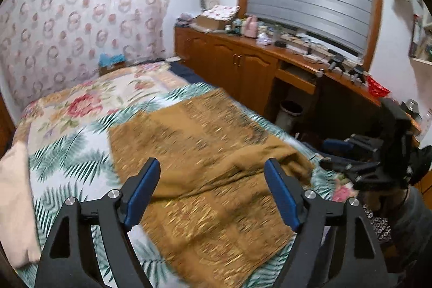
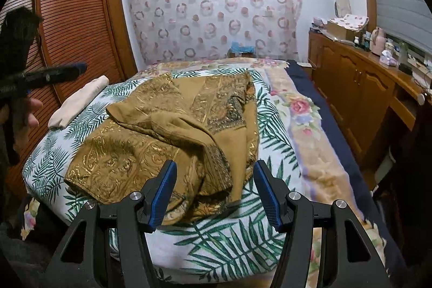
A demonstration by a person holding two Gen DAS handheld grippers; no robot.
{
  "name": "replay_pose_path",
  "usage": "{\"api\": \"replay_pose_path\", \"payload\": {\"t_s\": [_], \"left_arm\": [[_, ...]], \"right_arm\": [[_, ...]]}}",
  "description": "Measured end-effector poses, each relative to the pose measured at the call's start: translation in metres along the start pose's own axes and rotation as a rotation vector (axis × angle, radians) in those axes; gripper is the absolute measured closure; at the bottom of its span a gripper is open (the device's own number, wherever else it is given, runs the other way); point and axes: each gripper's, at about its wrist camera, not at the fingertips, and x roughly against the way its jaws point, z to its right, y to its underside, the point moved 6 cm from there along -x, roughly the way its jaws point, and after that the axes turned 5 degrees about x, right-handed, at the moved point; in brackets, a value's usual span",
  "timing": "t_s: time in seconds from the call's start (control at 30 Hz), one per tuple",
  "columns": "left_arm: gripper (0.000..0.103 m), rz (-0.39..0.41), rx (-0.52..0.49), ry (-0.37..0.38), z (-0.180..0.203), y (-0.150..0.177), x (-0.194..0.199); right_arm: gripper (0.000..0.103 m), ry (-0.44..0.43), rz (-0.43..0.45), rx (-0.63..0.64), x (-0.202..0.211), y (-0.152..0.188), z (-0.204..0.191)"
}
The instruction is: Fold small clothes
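Across the near end of the bed (image 2: 232, 242), on its palm-leaf cover, lies the mustard, gold-printed garment (image 2: 172, 136), rumpled into soft folds; the left gripper (image 1: 212, 193) and right gripper (image 2: 214, 192) hover over it, jaws released, nothing between them; only the right view shows a cream roll (image 2: 78, 101) at the bed's left edge and the slatted wardrobe (image 2: 73, 18).

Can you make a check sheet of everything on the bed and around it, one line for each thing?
Surface: bed cover with palm leaves.
Job's things: mustard-gold garment, rumpled, partly folded over itself.
Clutter: folded cream cloth beside it.
Grippers: left gripper open over the garment, holding nothing; right gripper open, nothing between its jaws.
Cables: wires on the wooden counter.
Surroundings: patterned curtain, louvred wardrobe.
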Motion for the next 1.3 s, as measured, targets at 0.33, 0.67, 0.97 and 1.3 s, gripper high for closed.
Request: {"api": "replay_pose_path", "payload": {"t_s": [0.33,0.67,0.97,1.3], "left_arm": [[0.023,-0.016,0.083,-0.103,-0.058,0.032,0.002],[0.023,0.001,0.124,-0.171,-0.101,0.045,0.006],[0.023,0.005,0.146,-0.196,-0.129,0.042,0.005],[0.023,-0.004,0.187,-0.227,-0.167,0.048,0.0]], "right_arm": [[0.042,-0.044,-0.016,0.06,-0.028,-0.025,-0.022],[0.042,-0.101,-0.047,0.161,-0.079,-0.06,-0.063],[0.042,-0.157,-0.089,0.267,-0.119,-0.09,-0.087],[0.042,-0.258,-0.178,0.378,-0.173,-0.106,-0.118]]}}
